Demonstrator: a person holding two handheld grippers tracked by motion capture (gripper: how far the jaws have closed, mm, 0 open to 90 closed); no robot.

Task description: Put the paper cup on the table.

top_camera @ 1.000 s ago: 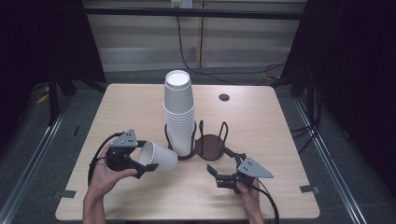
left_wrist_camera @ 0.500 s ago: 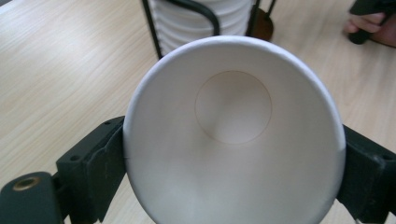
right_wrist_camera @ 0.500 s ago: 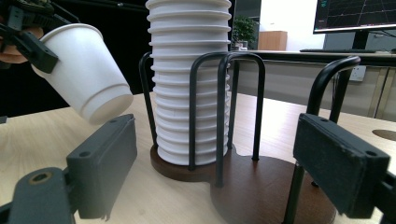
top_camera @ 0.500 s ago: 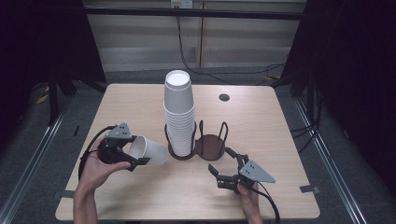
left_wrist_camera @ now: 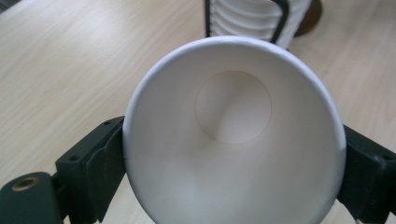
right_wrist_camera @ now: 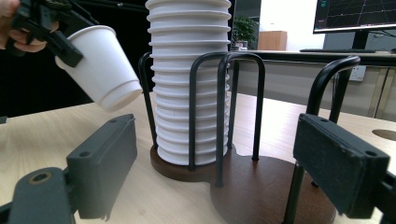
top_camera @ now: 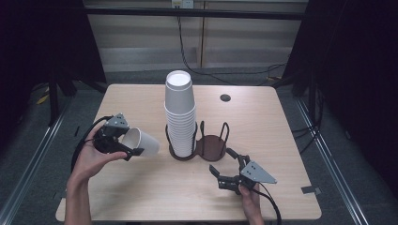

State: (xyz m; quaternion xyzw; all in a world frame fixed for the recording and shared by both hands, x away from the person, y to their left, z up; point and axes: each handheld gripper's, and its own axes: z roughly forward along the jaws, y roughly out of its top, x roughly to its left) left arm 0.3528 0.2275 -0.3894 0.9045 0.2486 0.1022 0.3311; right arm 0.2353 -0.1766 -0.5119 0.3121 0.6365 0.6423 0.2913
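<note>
My left gripper (top_camera: 127, 143) is shut on a single white paper cup (top_camera: 143, 142), holding it tilted above the table's left side with its mouth toward the hand. In the left gripper view the cup (left_wrist_camera: 233, 126) sits squeezed between both jaws, its inside bare. A tall stack of white cups (top_camera: 180, 112) stands in the left ring of a dark two-ring wire holder (top_camera: 210, 146). The right ring is bare. My right gripper (top_camera: 224, 165) rests low near the front right, open, pointing at the holder (right_wrist_camera: 261, 186). The right gripper view shows the stack (right_wrist_camera: 191, 79) and the held cup (right_wrist_camera: 100, 65).
A small dark round hole (top_camera: 225, 97) lies in the wooden table (top_camera: 141, 197) at the back right. Metal rails run along both sides of the table on the floor. Cables trail from both grippers toward the front edge.
The left gripper has carried the cup further left and slightly up, away from the stack. The right gripper has barely moved.
</note>
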